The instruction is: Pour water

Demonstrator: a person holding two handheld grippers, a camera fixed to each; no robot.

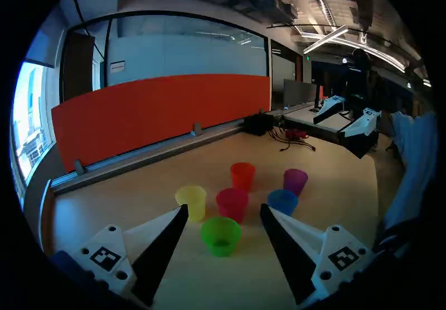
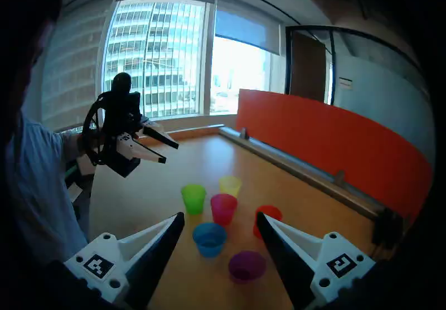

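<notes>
Hovering above a pale wooden surface (image 1: 139,193), the left gripper (image 1: 223,207) has its fingers spread wide and grips nothing; in the left gripper view a green cup (image 1: 221,235) stands on the surface in the gap between them, apart from both. Six plastic cups stand upright in a loose cluster near the middle of the surface: just behind the green cup are a yellow cup (image 1: 191,201) and a pink cup (image 1: 232,203), with an orange cup (image 1: 242,175) farther back, a blue cup (image 1: 282,200) beside the pink one and a purple cup (image 1: 295,180) behind the blue. Whether any cup holds water I cannot tell. The right gripper (image 2: 219,215) also has its fingers wide apart and empty; in the right gripper view the blue cup sits in the gap between them. A person in a light blue shirt (image 2: 33,198) holds the left gripper up off the surface, well apart from the cups. An orange partition (image 1: 167,109) runs along the far edge of the surface
</notes>
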